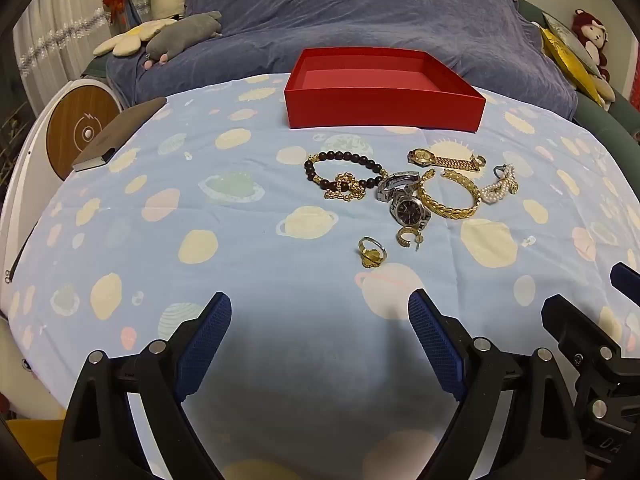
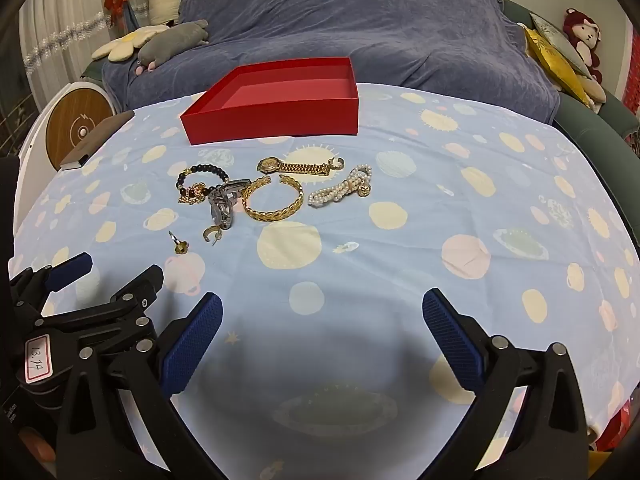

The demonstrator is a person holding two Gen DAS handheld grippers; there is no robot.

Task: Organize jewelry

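I see the jewelry in one little heap on the pale blue cloth with planets (image 1: 200, 208), in the middle of both views. There is a dark round-bead bracelet (image 1: 340, 160) with a thin gold chain (image 1: 346, 190) lying on its lower edge. Next to it sits a silver metal watch with a dark face (image 1: 408, 206). A gold leaf-pattern bangle (image 1: 452, 200) touches the watch on its right side. Above them lies a gold watch with a gold link band (image 1: 440, 159). At the right end of the heap is a white pearl bracelet (image 1: 498, 188). Lower down, a bit apart, lie a gold ring with a flower top (image 1: 370, 252) and a small gold hoop earring (image 1: 407, 237).

The flat red open cardboard box (image 1: 384, 108) stands just above the heap, and I see nothing in it.

My left gripper with blue pads (image 1: 320, 312) hangs above the cloth at the bottom of its view, jaws spread wide, holding nothing. My right gripper with blue pads (image 2: 322, 308) is the same, wide and holding nothing.

Behind the table is a blue-grey blanket (image 1: 360, 12).
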